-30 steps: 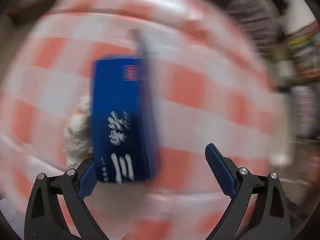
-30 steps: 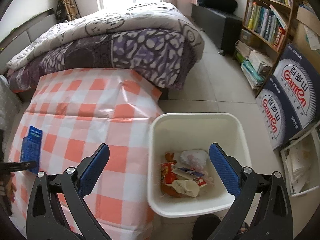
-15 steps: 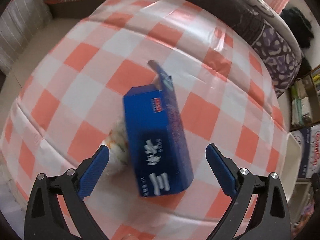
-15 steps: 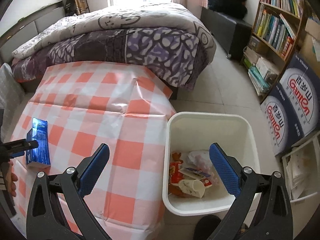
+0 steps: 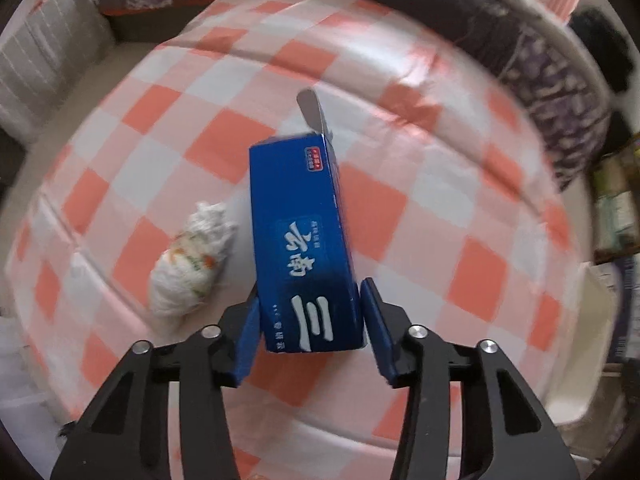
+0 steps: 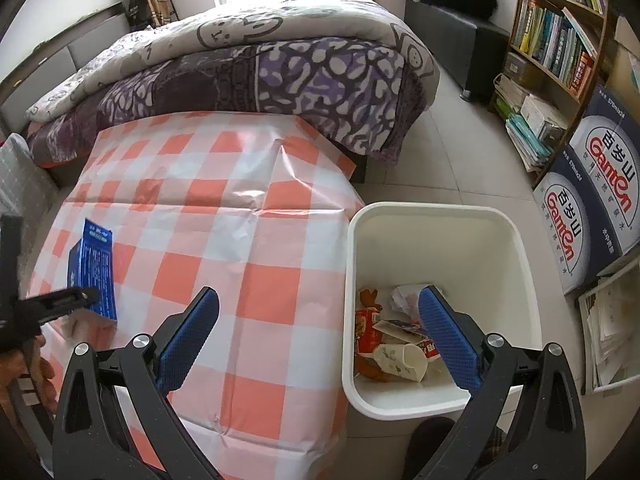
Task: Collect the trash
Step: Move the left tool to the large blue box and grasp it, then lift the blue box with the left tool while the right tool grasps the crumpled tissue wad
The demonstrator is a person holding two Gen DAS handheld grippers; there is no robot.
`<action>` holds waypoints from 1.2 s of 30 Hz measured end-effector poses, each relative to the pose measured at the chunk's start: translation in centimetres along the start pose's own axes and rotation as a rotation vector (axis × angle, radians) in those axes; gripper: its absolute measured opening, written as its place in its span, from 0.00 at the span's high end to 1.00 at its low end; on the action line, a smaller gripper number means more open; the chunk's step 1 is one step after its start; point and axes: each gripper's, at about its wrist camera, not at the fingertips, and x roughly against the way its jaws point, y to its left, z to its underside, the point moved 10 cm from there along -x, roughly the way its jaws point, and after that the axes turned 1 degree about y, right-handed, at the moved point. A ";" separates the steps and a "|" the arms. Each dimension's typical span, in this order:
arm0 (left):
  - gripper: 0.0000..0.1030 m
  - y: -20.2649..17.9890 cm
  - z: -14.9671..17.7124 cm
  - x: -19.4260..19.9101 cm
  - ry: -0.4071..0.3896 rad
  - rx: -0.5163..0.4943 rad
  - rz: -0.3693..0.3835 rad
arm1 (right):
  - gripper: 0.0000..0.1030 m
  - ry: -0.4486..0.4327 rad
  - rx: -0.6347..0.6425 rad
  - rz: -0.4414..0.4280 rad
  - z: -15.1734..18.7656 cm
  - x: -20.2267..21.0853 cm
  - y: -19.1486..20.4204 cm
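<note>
Clamping blue carton (image 5: 306, 248) near its bottom end, left gripper (image 5: 310, 326) holds it over the checkered table (image 5: 400, 208); right gripper (image 6: 316, 332) empty, fingers apart. Keep grip firm, carry over white bin (image 6: 436, 220), then fetch crumpled wrapper (image 5: 188, 264).

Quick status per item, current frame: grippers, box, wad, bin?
left gripper: jaws closed on the lower end of the box
right gripper: jaws open, holding nothing, above the table edge and bin
blue box: gripped, top flap open
crumpled paper wad: lying on the checkered tablecloth, left of the box, not held
white bin: on the floor beside the table, open, trash in the bottom
paper cup: on its side in the bin
</note>
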 end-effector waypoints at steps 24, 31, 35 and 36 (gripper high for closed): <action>0.61 18.1 -1.9 7.3 -0.091 0.381 0.130 | 0.07 0.144 0.133 -0.243 7.9 -2.2 15.6; 0.32 23.7 -0.5 4.7 -0.005 0.528 0.013 | 0.07 0.165 0.120 -0.264 8.0 -3.0 15.6; 0.19 23.4 -0.4 4.8 0.021 0.363 -0.001 | 0.07 0.145 0.152 -0.291 7.4 -2.0 16.6; 0.16 22.6 -0.2 4.8 0.044 0.283 -0.010 | 0.07 0.140 0.162 -0.296 7.3 -1.7 16.6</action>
